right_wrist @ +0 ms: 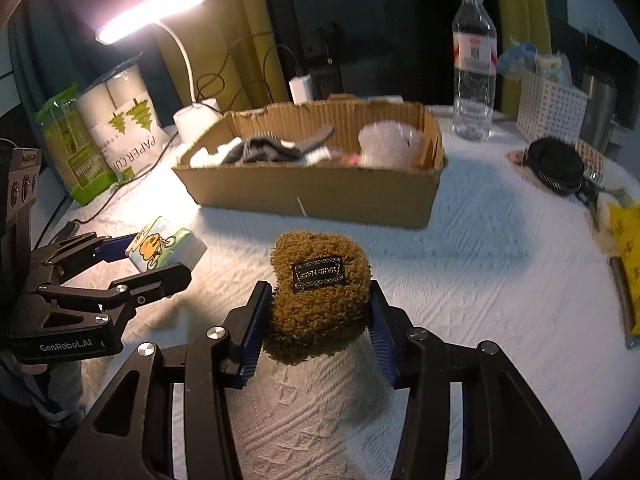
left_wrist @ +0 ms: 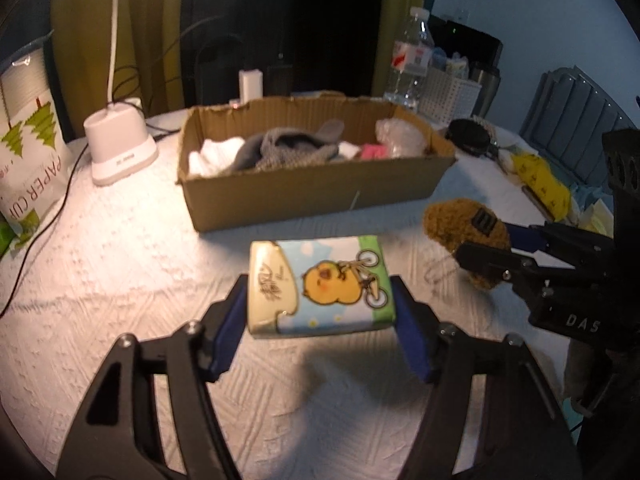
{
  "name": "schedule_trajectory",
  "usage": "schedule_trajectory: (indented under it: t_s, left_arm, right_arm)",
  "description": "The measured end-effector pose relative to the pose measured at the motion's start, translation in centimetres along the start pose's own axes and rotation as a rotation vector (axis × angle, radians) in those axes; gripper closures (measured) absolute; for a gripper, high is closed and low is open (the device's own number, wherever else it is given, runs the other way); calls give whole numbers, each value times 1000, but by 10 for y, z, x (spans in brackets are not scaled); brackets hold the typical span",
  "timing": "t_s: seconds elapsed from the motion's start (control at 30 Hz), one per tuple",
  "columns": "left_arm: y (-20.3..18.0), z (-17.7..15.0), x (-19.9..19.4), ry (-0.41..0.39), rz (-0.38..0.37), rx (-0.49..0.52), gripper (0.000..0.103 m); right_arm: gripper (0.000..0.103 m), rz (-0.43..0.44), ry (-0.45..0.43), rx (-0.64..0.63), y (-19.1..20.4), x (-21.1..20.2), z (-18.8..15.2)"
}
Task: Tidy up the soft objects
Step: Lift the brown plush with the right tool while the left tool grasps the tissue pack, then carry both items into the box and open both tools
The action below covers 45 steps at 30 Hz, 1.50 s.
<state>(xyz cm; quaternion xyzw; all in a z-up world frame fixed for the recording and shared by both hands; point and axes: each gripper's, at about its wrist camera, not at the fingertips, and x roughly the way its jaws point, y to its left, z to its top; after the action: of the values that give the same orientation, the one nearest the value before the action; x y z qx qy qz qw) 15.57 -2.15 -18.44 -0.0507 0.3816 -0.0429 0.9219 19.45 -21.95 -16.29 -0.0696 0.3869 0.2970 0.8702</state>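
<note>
Tissue pack (left_wrist: 320, 286): soft printed packet, duck-on-bicycle picture, clamped across its short sides in the jaws of the left gripper (left_wrist: 320, 320); lifted clear of the table (left_wrist: 120, 280), its shadow below it. Long axis runs crosswise between the pads.

Brown fuzzy item (right_wrist: 318, 296): plush, black label on top, clenched in the jaws of the right gripper (right_wrist: 318, 320), also off the table; the jaws are closing a little further on it.

Cardboard box (right_wrist: 320, 196): open-topped, straight ahead of both grippers, beyond each held thing. Neither hand looks clearly the nearer. Contents: grey and white cloth pieces at the left and middle, something pink and a crumpled clear plastic bag at the right end.

White basket (right_wrist: 552, 114): far right, holds small packets; not identifiable.
</note>
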Motion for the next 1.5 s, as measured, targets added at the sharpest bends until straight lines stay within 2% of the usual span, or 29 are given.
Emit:
schedule_trajectory:
  t_s: [0.83,1.07,1.5]
  left_arm:
    - [6,46,-37,-134,8,-8,35]
    - [11,60,-41,-165,18,-17,35]
    - [18,89,-30,-195,35,-27,35]
  right_arm:
    - [54,-2,-132,-82,17,-38,62]
    - [54,-4,-163,-104,16,-40,79]
    - [54,4,-168,-115,4,-21,101]
